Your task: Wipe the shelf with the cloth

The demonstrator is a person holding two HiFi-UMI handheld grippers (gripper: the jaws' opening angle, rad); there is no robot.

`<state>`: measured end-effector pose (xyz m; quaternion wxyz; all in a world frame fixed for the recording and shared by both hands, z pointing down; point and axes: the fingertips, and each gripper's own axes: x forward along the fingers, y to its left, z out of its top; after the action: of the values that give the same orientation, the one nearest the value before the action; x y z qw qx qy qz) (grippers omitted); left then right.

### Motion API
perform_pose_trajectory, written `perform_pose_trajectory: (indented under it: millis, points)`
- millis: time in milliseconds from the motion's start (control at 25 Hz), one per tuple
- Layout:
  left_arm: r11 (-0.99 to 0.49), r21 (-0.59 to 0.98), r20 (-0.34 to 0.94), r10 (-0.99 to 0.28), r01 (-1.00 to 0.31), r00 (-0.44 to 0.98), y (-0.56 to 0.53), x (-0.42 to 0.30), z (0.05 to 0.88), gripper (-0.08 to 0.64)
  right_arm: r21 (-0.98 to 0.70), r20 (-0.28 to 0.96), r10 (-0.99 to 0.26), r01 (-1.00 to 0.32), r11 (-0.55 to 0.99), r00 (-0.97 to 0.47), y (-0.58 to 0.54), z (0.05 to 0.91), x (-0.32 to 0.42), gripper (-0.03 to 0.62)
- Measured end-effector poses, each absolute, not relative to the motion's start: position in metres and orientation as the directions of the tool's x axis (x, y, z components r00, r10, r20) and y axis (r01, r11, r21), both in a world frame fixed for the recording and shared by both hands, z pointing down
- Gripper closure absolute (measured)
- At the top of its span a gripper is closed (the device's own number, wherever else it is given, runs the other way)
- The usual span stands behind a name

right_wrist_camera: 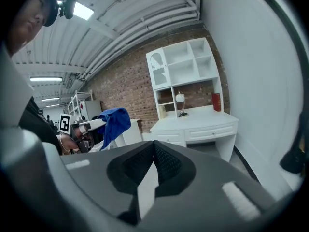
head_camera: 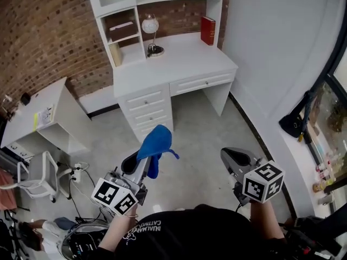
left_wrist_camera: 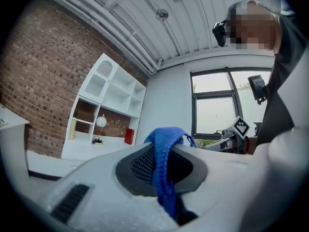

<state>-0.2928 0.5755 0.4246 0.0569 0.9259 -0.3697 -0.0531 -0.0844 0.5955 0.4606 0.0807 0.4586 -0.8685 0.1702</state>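
Cloth [head_camera: 155,145] (blue) is pinched in the left gripper [head_camera: 143,160], well apart from the shelf [head_camera: 116,8]. The left gripper view shows it running down between the pads, which the head view doesn't. Right gripper [head_camera: 234,157] has its jaws pressed together, empty; one lamp [head_camera: 150,26] and one red book [head_camera: 207,30] stand on the desk [head_camera: 184,64].

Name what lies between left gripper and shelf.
Bare grey floor, then the white desk under the shelf, in the head view. The left gripper grips the cloth.

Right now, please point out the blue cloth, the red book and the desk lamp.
blue cloth [head_camera: 155,140], head view, on its upper fold.
red book [head_camera: 207,30], head view, on its cover.
desk lamp [head_camera: 150,24], head view, on its globe.
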Motion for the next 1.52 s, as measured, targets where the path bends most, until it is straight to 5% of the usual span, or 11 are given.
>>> perform_pose_trajectory:
  millis: [240,720,1520]
  points:
    - [-0.757,0.242,-0.041,-0.632,-0.606,0.774,0.546,-0.281,0.447,0.532,-0.264,0.366,-0.774,-0.855,0.447,-0.518,0.569,0.480,-0.070,0.584]
    - [-0.633,0.279,-0.092,-0.766,-0.722,0.636,0.448,-0.311,0.442,0.532,-0.332,0.360,-0.704,-0.789,0.517,-0.613,0.453,0.494,-0.085,0.584]
    - [-0.608,0.239,-0.205,-0.794,-0.757,0.572,0.202,-0.239,0.405,0.535,-0.296,0.342,-0.668,-0.751,0.590,-0.660,0.176,0.468,0.005,0.584]
